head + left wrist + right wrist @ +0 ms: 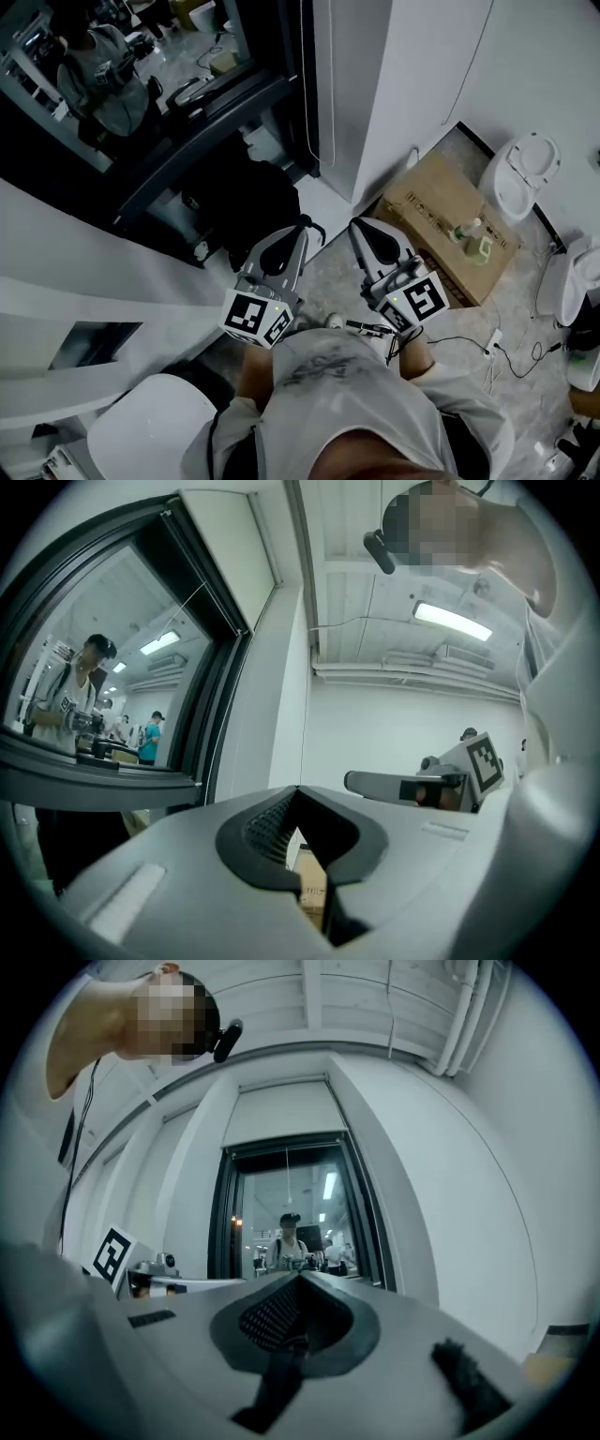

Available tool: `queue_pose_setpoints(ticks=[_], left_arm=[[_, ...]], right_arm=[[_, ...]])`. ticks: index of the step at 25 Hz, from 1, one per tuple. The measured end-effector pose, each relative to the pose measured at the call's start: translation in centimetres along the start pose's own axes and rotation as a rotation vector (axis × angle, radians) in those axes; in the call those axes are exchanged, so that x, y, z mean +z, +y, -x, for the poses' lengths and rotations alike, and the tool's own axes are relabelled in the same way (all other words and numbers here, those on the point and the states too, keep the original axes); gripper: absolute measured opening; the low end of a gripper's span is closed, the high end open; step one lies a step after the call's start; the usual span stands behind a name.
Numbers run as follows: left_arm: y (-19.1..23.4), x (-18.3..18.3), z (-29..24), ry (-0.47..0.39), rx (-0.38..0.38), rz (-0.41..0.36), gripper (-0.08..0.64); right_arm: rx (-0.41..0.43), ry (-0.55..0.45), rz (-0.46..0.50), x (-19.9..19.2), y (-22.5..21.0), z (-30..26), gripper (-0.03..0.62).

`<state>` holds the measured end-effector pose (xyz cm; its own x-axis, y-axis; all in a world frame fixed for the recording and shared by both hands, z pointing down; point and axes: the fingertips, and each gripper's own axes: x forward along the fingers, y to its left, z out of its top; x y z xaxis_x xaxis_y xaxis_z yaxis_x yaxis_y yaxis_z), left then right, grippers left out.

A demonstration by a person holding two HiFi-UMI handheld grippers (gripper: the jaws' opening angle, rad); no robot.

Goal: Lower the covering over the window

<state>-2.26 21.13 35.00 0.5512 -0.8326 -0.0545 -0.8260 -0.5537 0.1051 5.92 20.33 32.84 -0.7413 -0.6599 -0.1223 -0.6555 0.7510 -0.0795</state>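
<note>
Left hand-held gripper (302,228) and right hand-held gripper (356,227) pressed together, empty; we judge the light, soft blind (286,1115), apparently rolled above the window (291,1222) at frame centre, best lowered by pinching its thin, slippery cord (303,94).

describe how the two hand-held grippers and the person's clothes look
The left hand-held gripper and right hand-held gripper have pale grey shells with dark ridged insets narrowing to a point. Each carries a white cube with black square markers. A thin black cable trails beside the right one. The person wears a grey short-sleeved shirt.
</note>
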Motion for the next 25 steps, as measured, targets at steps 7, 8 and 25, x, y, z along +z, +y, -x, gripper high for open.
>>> queue_pose_setpoints(ticks=[7,8,25], left_arm=[[-0.6,-0.3,-1.0,0.012,0.030,-0.003,0.006],[-0.5,-0.3,-1.2,0.011,0.031,-0.005,0.006],[6.6,0.1,-5.8,-0.013,0.012,0.012,0.006]], right_arm=[[0.028,0.004,-0.011,0.1,-1.0,0.1,0.015],[0.029,0.003,-0.011,0.2,-1.1,0.0,0.015],[0.017,0.039,0.013,-1.2,-4.4,-7.7,0.015]])
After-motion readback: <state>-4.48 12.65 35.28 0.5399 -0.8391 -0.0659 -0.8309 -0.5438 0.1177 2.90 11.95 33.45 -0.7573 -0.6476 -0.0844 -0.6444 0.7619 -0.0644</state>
